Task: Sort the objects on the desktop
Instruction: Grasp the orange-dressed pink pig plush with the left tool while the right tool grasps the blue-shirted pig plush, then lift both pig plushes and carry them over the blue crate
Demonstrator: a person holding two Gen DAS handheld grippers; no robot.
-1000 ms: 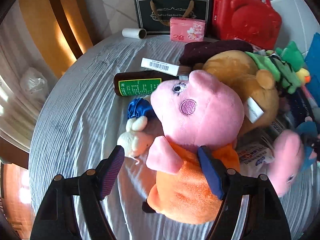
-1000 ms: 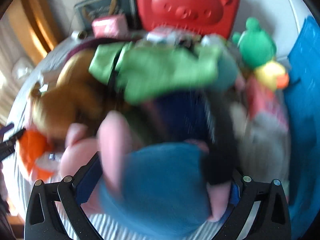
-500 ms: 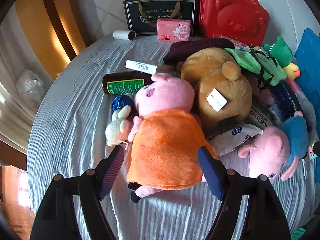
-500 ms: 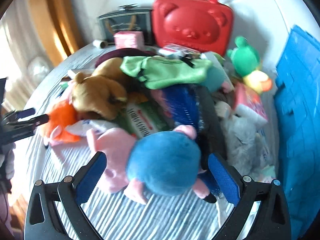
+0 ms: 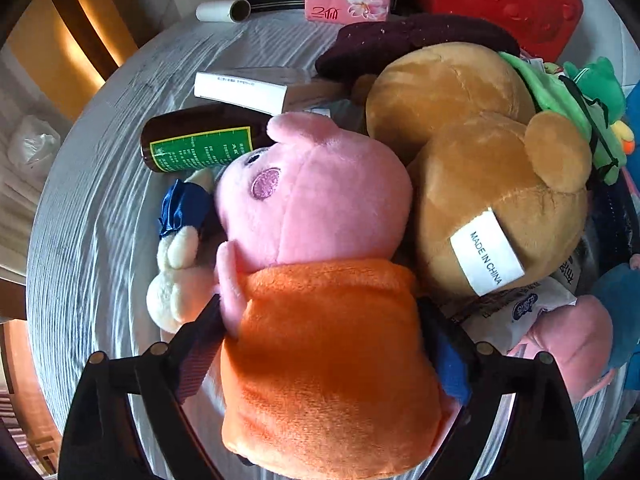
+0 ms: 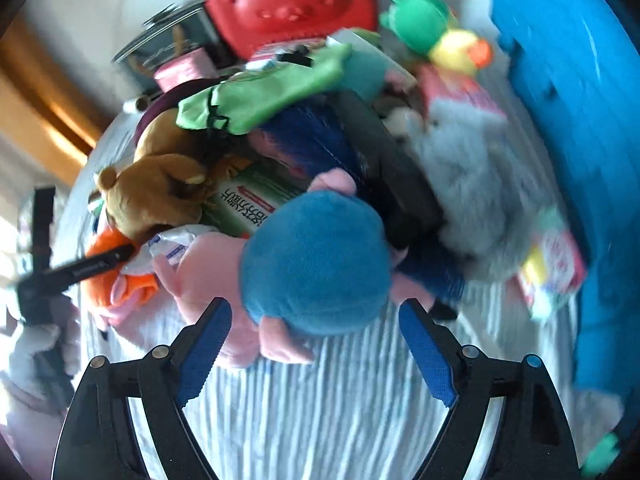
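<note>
A pink pig plush in an orange dress (image 5: 320, 340) lies face down on the striped tablecloth (image 5: 92, 208). My left gripper (image 5: 320, 344) points down over it, jaws opening, with the orange body filling the gap between the pads. A second pink pig in a blue dress (image 6: 316, 264) lies just beyond the tips of my right gripper (image 6: 316, 344). The right jaws are closing and their blue pads stand clear of it on both sides. A black finger of the left gripper (image 6: 100, 264) shows at the left of the right wrist view.
A brown bear plush (image 5: 480, 184), brown bottle (image 5: 200, 148), white box (image 5: 240, 90) and small cream bunny (image 5: 176, 288) crowd the orange pig. At the back stand a tissue pack (image 5: 346, 0), paper roll (image 5: 222, 11) and red case (image 6: 288, 4). A blue crate wall (image 6: 568, 120) bounds the right.
The left gripper has dropped closer over the orange pig, and its fingers stand wider. The right wrist view has rolled, and its fingers have narrowed toward the blue pig.
</note>
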